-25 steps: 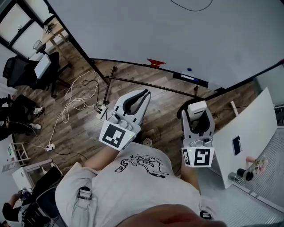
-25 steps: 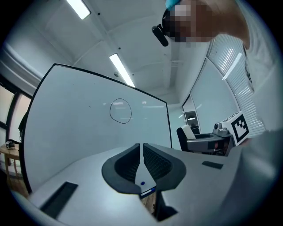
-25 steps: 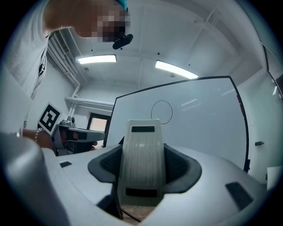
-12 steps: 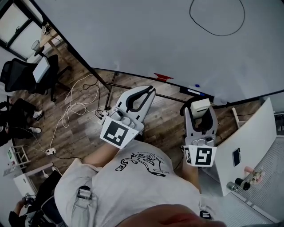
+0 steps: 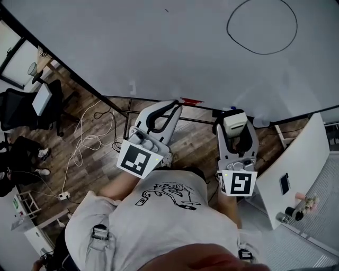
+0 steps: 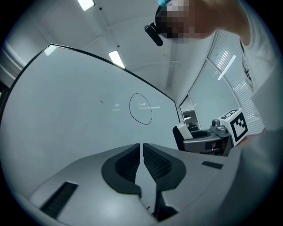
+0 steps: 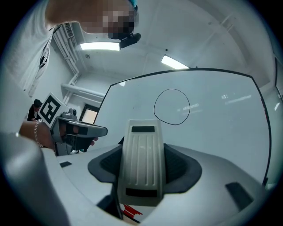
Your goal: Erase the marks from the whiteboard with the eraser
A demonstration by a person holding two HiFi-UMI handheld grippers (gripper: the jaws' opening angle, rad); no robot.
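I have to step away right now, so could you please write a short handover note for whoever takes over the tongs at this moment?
Left tongs: shut, nothing between them, held low in front of the whiteboard.
Right tongs: shut on the eraser, which points up toward the board but is clear of it.
Marks: a hand-drawn circle sits above the right tongs, whole and unsmudged. A small tick lies further left.
Done: the eraser is gripped.
Left: raise the eraser to the circle, wipe it off, then probably clear the tick.
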